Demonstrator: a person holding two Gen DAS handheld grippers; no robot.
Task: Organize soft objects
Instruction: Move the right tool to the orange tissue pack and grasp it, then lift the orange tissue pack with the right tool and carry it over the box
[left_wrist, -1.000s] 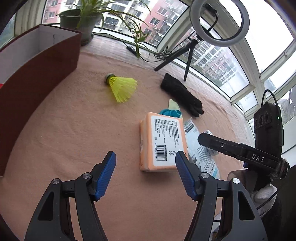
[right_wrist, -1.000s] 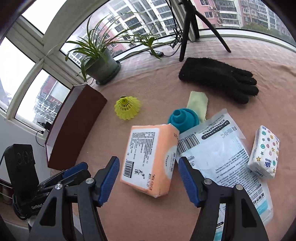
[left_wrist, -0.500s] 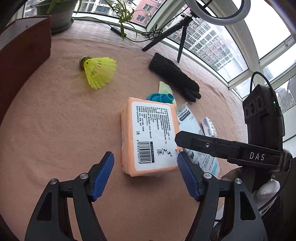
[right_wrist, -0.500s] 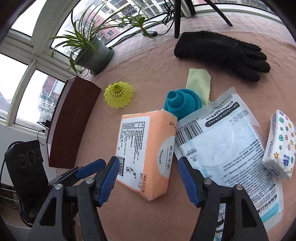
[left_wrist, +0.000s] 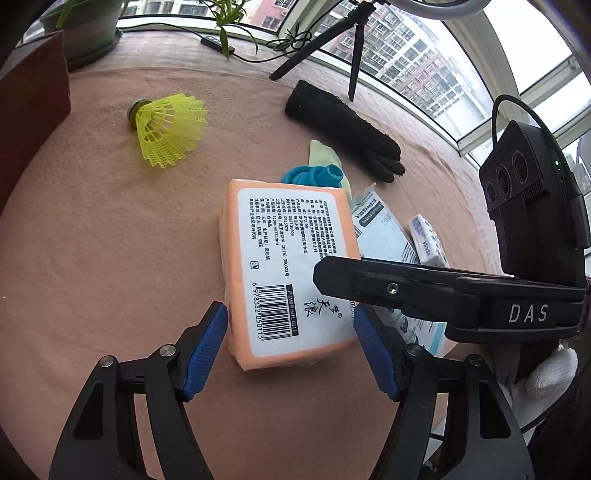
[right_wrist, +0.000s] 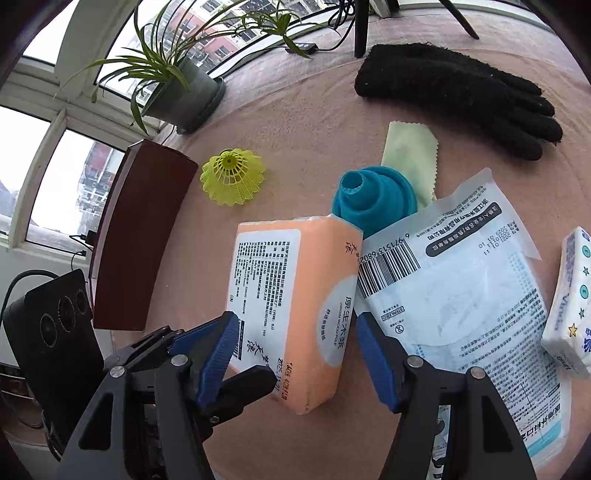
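An orange tissue pack (left_wrist: 288, 258) (right_wrist: 295, 306) lies label up on the pink table cover (left_wrist: 110, 240). My left gripper (left_wrist: 290, 350) stands open, and its blue pads flank the pack's near end without pressing on it. My right gripper (right_wrist: 295, 356) is also open and straddles the same pack from the other side. One of its black fingers (left_wrist: 388, 288) crosses over the pack in the left wrist view. Behind the pack sit a teal silicone funnel (right_wrist: 373, 199) and a pale green cloth (right_wrist: 410, 155). A black glove (left_wrist: 343, 129) (right_wrist: 461, 96) lies farther back.
A mask packet (right_wrist: 461, 306) and a small star-printed tissue pack (right_wrist: 569, 306) lie right of the orange pack. A yellow shuttlecock (left_wrist: 166, 129) sits to the left. A dark red box (right_wrist: 136, 236), a potted plant (right_wrist: 184, 99) and a tripod (left_wrist: 351, 48) stand along the edges.
Both grippers have come down and closer to the orange pack, which now sits between each pair of fingers. The left jaws have widened a little.
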